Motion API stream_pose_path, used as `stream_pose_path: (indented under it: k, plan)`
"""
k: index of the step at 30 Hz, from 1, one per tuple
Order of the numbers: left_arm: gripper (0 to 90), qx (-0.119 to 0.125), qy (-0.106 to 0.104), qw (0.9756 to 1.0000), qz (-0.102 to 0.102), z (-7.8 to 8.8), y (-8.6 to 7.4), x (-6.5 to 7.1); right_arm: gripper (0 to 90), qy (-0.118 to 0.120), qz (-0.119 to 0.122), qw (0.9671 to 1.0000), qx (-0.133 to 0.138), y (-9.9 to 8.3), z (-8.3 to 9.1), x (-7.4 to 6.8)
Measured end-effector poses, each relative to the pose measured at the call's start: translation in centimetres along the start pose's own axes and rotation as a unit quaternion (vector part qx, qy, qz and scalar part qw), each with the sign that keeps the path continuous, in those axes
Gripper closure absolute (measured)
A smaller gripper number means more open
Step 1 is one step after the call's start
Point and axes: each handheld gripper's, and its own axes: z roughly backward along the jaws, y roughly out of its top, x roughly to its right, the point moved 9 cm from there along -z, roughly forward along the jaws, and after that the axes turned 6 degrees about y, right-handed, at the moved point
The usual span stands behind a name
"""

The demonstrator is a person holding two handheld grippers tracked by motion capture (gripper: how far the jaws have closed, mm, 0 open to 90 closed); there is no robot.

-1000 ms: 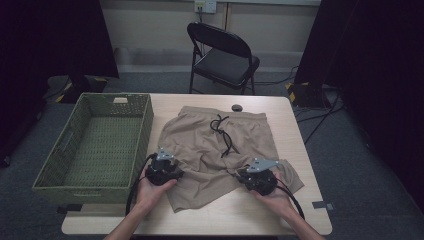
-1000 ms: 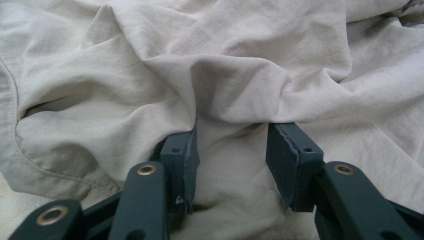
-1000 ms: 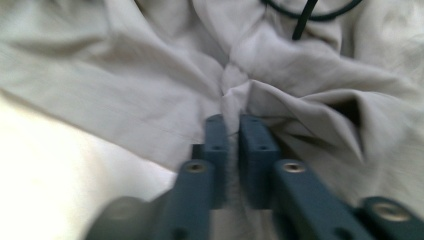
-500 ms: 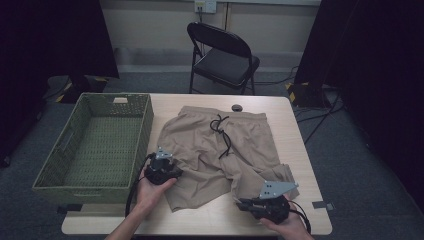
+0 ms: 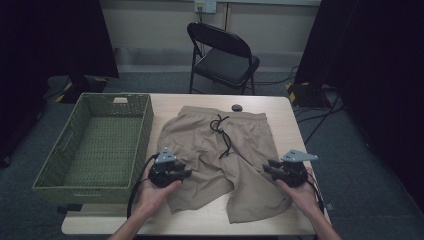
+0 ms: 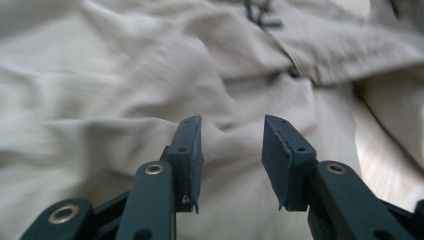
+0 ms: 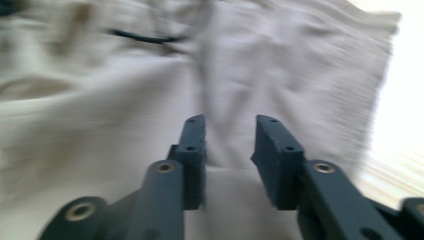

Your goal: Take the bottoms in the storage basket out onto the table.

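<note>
One pair of tan shorts [image 5: 220, 150] spread at centre of one desk [image 5: 285, 107], one green basket [image 5: 95, 145] at left, two hand-held grippers, left hand-held gripper [image 5: 186, 173] and right hand-held gripper [image 5: 267, 167], jaws apart over the cloth, one folding chair [image 5: 222, 55] at top.

I have both forearms coming in from six o'clock in the high view, bare and angled slightly outward from each other. My left hand [image 5: 152, 192] cups the left gripper [image 5: 186, 174] from underneath at about seven o'clock, its jaws pointing toward three o'clock. My right hand [image 5: 302, 192] holds the right gripper [image 5: 266, 166] at about five o'clock, its jaws pointing toward nine o'clock, so the two grippers face each other, well apart. In the left gripper view the left gripper [image 6: 232, 142] has its jaws parted with a clear gap and nothing between them. In the blurred right gripper view the right gripper [image 7: 230, 137] likewise stands parted, gripping nothing.
</note>
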Motion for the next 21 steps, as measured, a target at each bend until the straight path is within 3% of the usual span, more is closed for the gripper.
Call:
stream_pose_path:
  k: [2,5,6,7,10,11,13,17,21]
  plan:
    - [58.4,-0.021,0.000,0.9998,-0.008,-0.7,-0.7,0.4,69.9,-0.030,0.000,0.9993,-0.022,-0.8,-0.7,1.7]
    - [57.2,-0.050,0.006,0.9986,-0.013,-1.4,-1.6,0.1,68.9,-0.027,-0.009,0.9981,-0.054,-2.7,-1.0,2.2]
    - [57.1,-0.050,0.006,0.9986,-0.013,-1.4,-1.6,0.1,68.9,-0.027,-0.009,0.9981,-0.054,-2.7,-1.0,2.2]
    - [57.1,-0.057,0.015,0.9982,-0.011,-1.6,-2.0,-0.4,68.8,-0.013,-0.009,0.9979,-0.063,-3.5,-0.6,1.5]
    - [56.1,-0.063,0.027,0.9976,-0.004,-1.7,-2.3,-1.2,67.5,-0.008,0.000,0.9977,-0.067,-3.9,-0.2,0.8]
    - [55.7,-0.061,0.038,0.9974,0.005,-1.6,-2.3,-1.7,66.5,0.006,-0.003,0.9970,-0.078,-4.8,0.3,0.0]
    - [55.7,-0.059,0.042,0.9973,0.009,-1.6,-2.3,-2.2,65.3,0.009,0.009,0.9963,-0.084,-5.4,0.7,-0.7]
    - [55.7,-0.058,0.047,0.9972,0.009,-1.5,-2.3,-2.7,63.5,0.021,0.010,0.9940,-0.107,-6.5,0.7,-1.4]
    - [55.7,-0.057,0.061,0.9962,0.021,-1.4,-2.3,-3.4,60.1,0.015,0.009,0.9943,-0.105,-6.4,0.5,-1.6]
